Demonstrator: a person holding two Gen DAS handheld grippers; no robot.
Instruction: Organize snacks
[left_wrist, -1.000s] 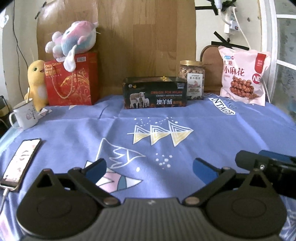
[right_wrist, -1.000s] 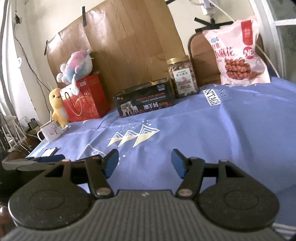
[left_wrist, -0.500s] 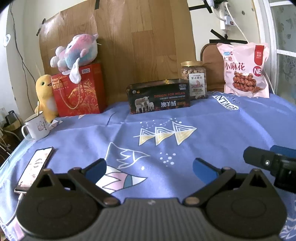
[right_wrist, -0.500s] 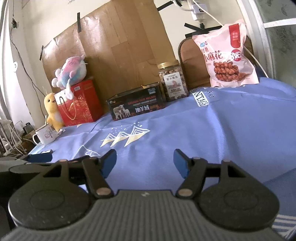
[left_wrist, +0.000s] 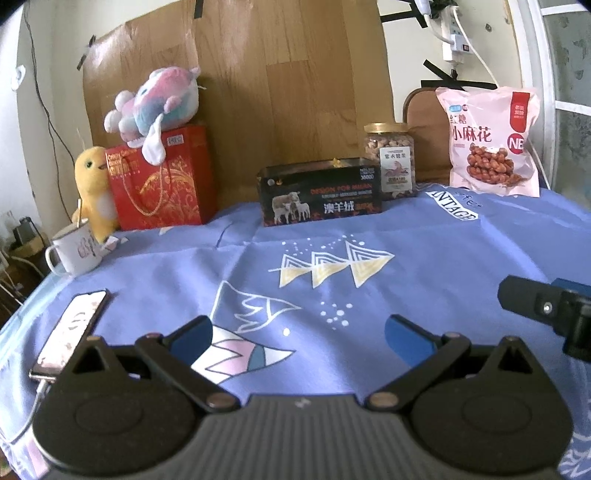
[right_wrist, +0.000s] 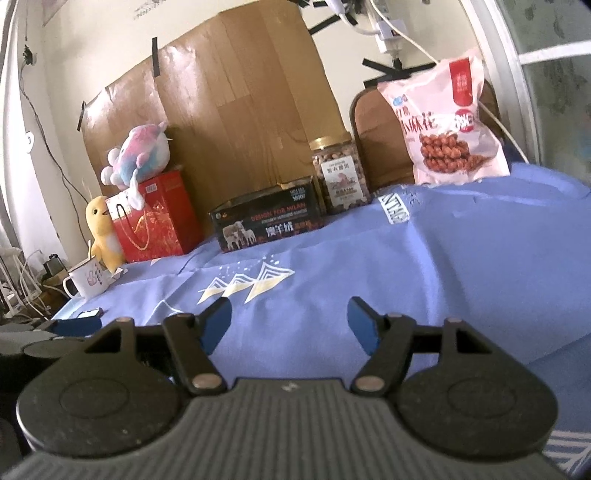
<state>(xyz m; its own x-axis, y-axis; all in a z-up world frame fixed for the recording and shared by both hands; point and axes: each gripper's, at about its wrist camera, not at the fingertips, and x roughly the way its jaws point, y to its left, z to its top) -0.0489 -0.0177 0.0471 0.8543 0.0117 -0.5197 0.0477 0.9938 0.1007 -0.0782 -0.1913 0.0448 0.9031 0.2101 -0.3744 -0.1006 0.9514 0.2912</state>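
Observation:
A pink snack bag (left_wrist: 491, 142) (right_wrist: 448, 125) leans at the back right. A clear jar of nuts with a gold lid (left_wrist: 391, 160) (right_wrist: 341, 173) stands left of it. A black box with sheep on it (left_wrist: 319, 195) (right_wrist: 267, 223) lies next to the jar. My left gripper (left_wrist: 299, 334) is open and empty, low over the near part of the blue cloth. My right gripper (right_wrist: 290, 321) is open and empty, also far from the snacks. In the left wrist view, part of the right gripper shows at the right edge.
A red gift bag (left_wrist: 159, 177) with a plush toy (left_wrist: 155, 109) on top stands at the back left, beside a yellow duck toy (left_wrist: 92, 188). A white mug (left_wrist: 75, 249) and a phone (left_wrist: 72, 330) with a cable lie at the left edge.
Both grippers have tilted up and drawn back a little, so more of the wall and back row shows. Both stay open. Nothing on the table has moved.

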